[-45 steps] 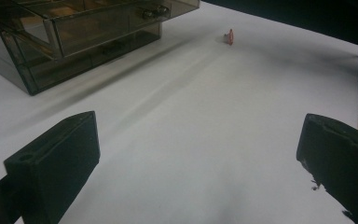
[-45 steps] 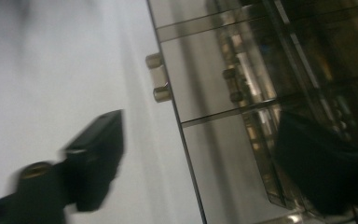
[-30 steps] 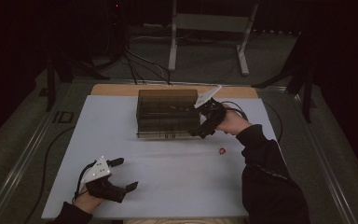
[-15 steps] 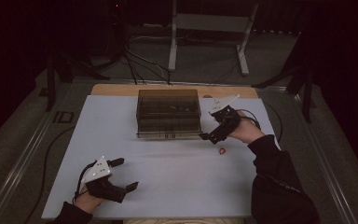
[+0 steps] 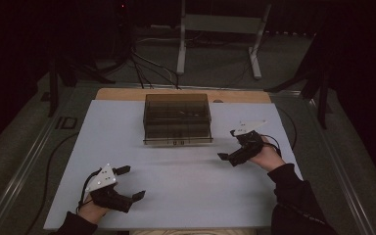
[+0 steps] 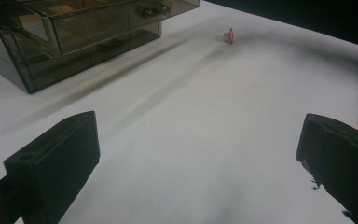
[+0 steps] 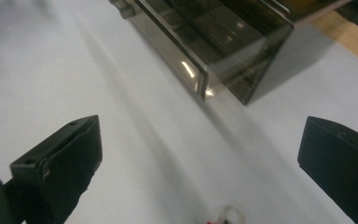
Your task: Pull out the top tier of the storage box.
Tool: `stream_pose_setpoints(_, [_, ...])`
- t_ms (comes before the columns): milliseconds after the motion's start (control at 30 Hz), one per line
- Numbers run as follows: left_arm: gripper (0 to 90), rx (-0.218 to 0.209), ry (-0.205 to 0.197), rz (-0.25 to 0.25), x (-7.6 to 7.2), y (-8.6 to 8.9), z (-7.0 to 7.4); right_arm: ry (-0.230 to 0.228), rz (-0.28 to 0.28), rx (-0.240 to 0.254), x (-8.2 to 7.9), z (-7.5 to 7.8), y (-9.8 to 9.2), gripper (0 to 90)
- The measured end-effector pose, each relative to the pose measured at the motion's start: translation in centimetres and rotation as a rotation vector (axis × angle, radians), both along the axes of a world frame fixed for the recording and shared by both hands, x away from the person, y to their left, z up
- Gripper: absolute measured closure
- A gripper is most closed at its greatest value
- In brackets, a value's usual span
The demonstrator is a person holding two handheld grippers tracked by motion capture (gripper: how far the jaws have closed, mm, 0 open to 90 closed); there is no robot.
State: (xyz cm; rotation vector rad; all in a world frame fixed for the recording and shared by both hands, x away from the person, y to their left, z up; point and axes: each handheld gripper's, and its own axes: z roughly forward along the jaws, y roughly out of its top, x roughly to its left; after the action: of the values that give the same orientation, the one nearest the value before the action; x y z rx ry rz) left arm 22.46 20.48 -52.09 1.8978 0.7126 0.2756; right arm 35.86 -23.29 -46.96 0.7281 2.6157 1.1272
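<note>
Smoked-plastic drawer cabinet [image 5: 177, 119] sits on the white sheet [image 5: 186, 181] ahead of both grippers, toward the far edge of the table. It is a small translucent brown unit with stacked drawers and small knobs on the fronts; in the left gripper view the upper drawer [image 6: 98, 25] stands pulled out a little past the cabinet's face.

The right gripper [image 5: 232, 152] hangs just off the cabinet's front right corner, near it but apart, tilted down toward the sheet. Its jaws are spread wide with nothing between them. In the right gripper view that corner of the cabinet [image 7: 223, 51] lies ahead and slightly above the gap between the jaws, and a small red and white object [image 7: 226, 217] lies on the sheet at the bottom edge, right below the gripper, too blurred to name.

The left gripper [image 5: 129, 183] rests low near the front left of the sheet, well apart from the cabinet, held in the person's left hand [image 5: 93, 210]. Its jaws are also spread wide and grip nothing. In the left gripper view the cabinet [image 6: 74, 37] stands ahead and to the left of the jaws, and a tiny red piece [image 6: 230, 35] stands on the sheet far ahead, beyond the cabinet's front corner.

Bare wood of the table [image 5: 127, 94] shows behind the cabinet.
</note>
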Motion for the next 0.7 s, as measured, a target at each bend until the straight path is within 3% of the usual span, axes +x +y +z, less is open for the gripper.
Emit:
stream_pose_setpoints(267, [0.0, 0.001, -0.001, 0.0, 0.0, 0.0, 0.0, -0.01, -0.053, 0.042, -1.8, -1.7, -1.2, 0.1])
stream_pose_setpoints(467, [0.0, 0.001, -0.003, -0.001, 0.0, 0.0, 0.0, -0.045, -0.11, 0.05, -3.2, -2.5, -2.0, 0.1])
stream_pose_setpoints(700, [0.0, 0.003, -0.003, -0.002, 0.0, 0.0, 0.0, -0.04, -0.139, 0.043, -5.1, -3.2, -3.2, 0.1])
